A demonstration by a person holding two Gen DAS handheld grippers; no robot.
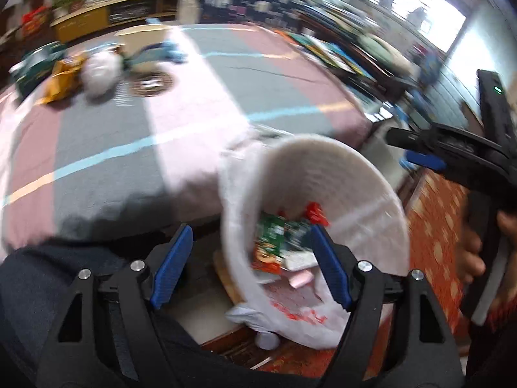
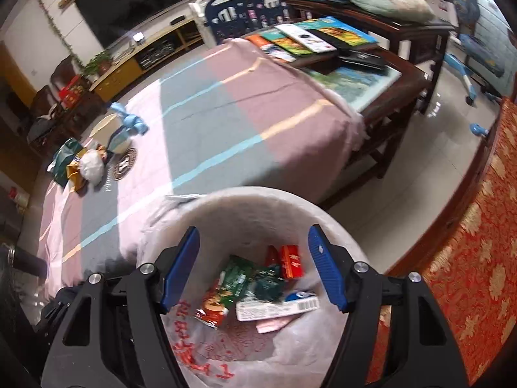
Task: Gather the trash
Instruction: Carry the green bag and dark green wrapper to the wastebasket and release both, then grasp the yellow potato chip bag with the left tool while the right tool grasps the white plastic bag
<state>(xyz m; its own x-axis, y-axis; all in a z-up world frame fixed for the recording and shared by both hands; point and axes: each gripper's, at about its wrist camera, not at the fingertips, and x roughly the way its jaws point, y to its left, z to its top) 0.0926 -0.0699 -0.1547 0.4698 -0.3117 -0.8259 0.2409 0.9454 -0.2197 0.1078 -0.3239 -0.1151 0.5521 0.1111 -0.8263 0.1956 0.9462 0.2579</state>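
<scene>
Both grippers, left gripper (image 1: 250, 260) and right gripper (image 2: 253, 266), gape empty; only the left view shows the right hand (image 1: 478, 252).

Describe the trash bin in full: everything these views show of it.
The trash bin is a round white pail lined with a thin, translucent white plastic bag that bears red print and drapes over the near rim. It stands open, with no lid in view, at the edge of the striped pink and grey table cover. At its bottom lie wrappers: green packets, a red carton, a red snack bag, a white barcoded pack and a pink scrap. Both grippers hang open over its mouth, holding nothing.
</scene>
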